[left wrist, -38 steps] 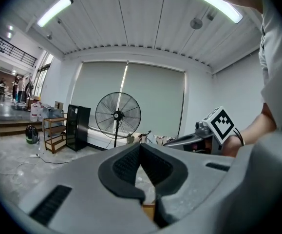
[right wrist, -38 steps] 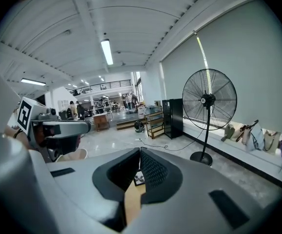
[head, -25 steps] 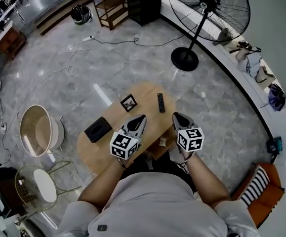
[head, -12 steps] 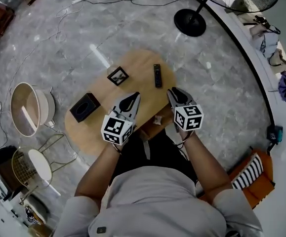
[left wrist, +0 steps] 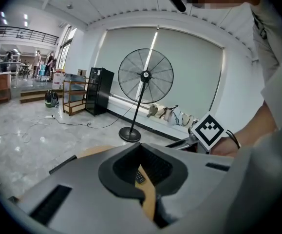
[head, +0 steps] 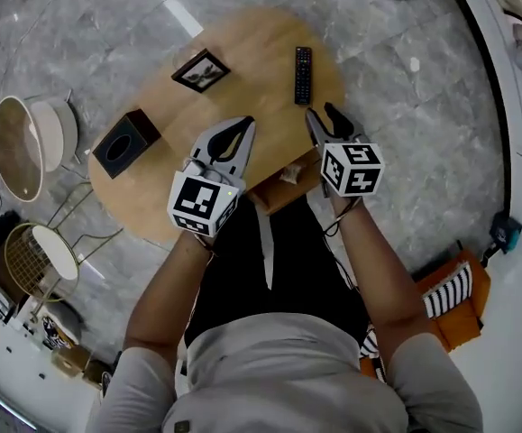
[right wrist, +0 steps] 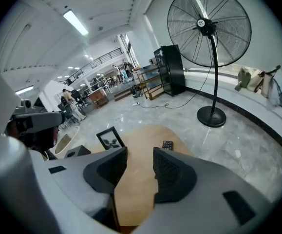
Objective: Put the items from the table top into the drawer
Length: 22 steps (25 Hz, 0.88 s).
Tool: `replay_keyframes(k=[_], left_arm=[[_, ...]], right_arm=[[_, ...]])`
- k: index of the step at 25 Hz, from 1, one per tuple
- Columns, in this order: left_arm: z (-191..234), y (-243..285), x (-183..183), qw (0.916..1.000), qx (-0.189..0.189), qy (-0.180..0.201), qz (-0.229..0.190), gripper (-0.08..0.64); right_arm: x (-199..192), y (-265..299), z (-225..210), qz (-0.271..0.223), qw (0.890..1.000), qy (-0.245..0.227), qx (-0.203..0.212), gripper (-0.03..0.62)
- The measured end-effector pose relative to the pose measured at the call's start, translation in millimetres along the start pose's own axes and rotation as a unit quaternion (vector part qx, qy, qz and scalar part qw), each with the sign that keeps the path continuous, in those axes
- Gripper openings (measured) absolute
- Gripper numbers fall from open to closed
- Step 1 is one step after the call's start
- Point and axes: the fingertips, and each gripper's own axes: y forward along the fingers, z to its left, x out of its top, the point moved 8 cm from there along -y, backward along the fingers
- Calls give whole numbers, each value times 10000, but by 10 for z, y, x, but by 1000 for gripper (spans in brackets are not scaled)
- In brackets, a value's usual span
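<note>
Head view: on the bench [head: 251,52] sit a black box [head: 125,142] and a picture frame [head: 200,69]. The left gripper [head: 245,126] hovers with jaws clenched, empty. The drawer [head: 277,197] stands open at the near edge. A remote [head: 304,73] lies beyond the right gripper [head: 322,115], whose empty jaws have just been opening.

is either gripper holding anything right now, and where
Nothing held. Left gripper is shut and empty; right gripper has just been opening its jaws, nothing between them.

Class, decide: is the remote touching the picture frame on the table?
Apart. The head view shows bare tabletop between the remote and the picture frame.
</note>
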Motion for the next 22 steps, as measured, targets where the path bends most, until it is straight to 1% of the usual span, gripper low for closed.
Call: replay_keyframes(k=[6,13,16,22], left_arm=[[292,400,-488,9997,-4,-105,233,9],[514,753,-960,9986,-41,-287,451,9],[573,874,-1097,9981,-81,-320,513,9],[623,981,-1244,9977,-130,-381,542,9]], right_arm=[[-408,691,-319,373,9990,193,-118,207],[-731,1337,-608,609,9962,421,-460,247],[-814,1570,-671,706,9949,383,-613,259],[-944,1874,-714,881,9913,295,-931,268]])
